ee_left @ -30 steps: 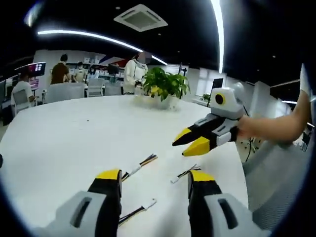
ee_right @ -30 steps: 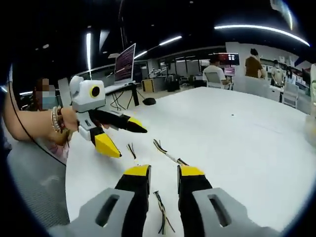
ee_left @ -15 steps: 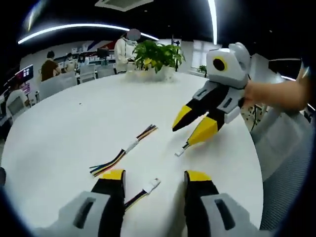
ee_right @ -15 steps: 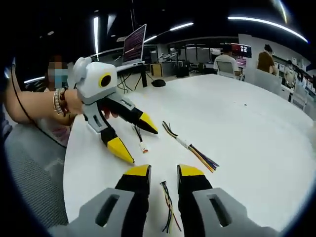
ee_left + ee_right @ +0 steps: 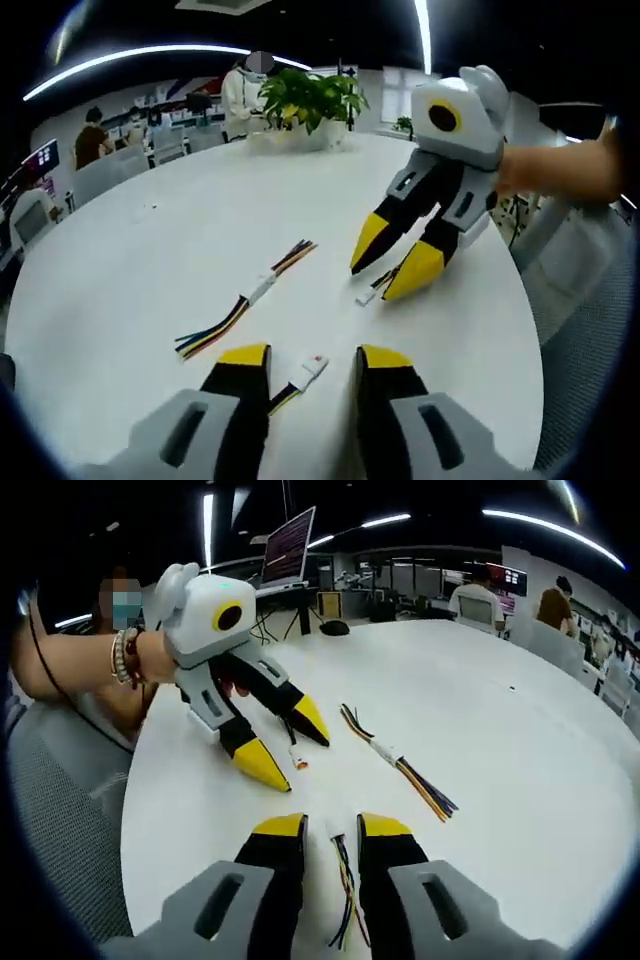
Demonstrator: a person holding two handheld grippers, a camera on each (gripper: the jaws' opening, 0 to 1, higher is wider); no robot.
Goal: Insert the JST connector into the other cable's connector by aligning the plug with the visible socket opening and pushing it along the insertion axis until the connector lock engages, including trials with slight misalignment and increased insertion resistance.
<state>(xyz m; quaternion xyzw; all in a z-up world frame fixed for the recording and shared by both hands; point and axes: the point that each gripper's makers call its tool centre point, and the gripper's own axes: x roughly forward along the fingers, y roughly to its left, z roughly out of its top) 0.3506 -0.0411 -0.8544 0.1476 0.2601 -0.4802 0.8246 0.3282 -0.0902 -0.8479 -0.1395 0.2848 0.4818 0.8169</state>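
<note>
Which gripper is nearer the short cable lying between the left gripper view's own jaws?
Left. The left gripper straddles that short cable, with its open jaws on either side. The right gripper is farther across the table, over another cable.

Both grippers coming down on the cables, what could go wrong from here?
1. Both grippers are open and neither cable is held. The left gripper straddles a small white connector; a grip on the wires rather than the housing would leave the plug loose for alignment.
2. The right gripper straddles its cable at a steep angle and may push it away.
3. A third cable lies nearby and could be snagged.
</note>
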